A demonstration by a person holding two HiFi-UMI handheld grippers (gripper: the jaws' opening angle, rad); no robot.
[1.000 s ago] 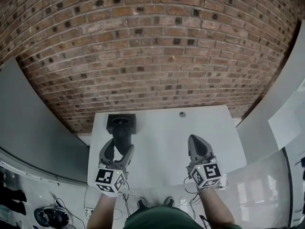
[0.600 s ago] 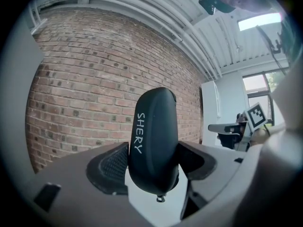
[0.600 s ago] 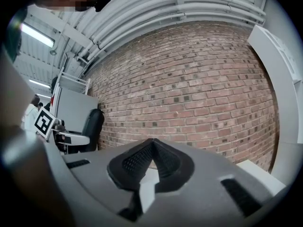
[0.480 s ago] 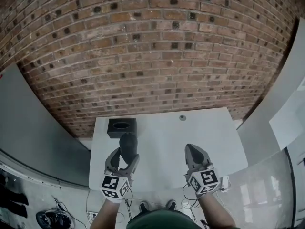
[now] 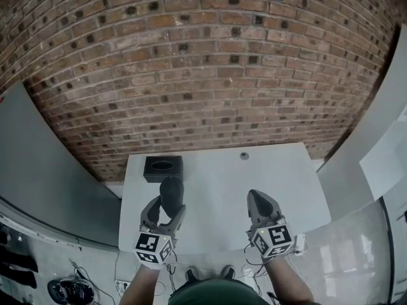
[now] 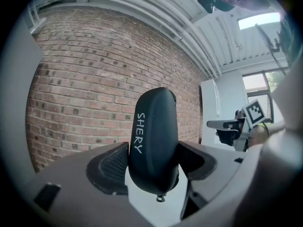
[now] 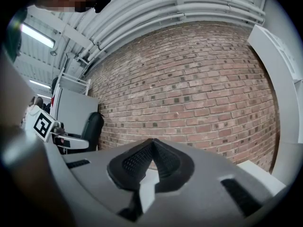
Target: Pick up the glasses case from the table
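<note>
The dark glasses case (image 5: pixel 171 192) is held upright above the white table (image 5: pixel 216 183), clamped between the jaws of my left gripper (image 5: pixel 166 210). In the left gripper view the glasses case (image 6: pixel 152 141) fills the gap of the left gripper (image 6: pixel 154 167), with white lettering down its side. My right gripper (image 5: pixel 259 202) hovers over the table's near right part, jaws shut with nothing between them. In the right gripper view the right gripper (image 7: pixel 152 162) has its pads meeting at the tips.
A black box (image 5: pixel 163 168) with a round opening stands at the table's back left, just beyond the case. A small round grey object (image 5: pixel 244 155) lies near the far edge. A brick wall (image 5: pixel 203 75) rises behind; grey panels flank both sides.
The left gripper has lifted the case away from the black box and drawn it toward me; in the last half second almost nothing moved. The right gripper shifted slightly nearer.
</note>
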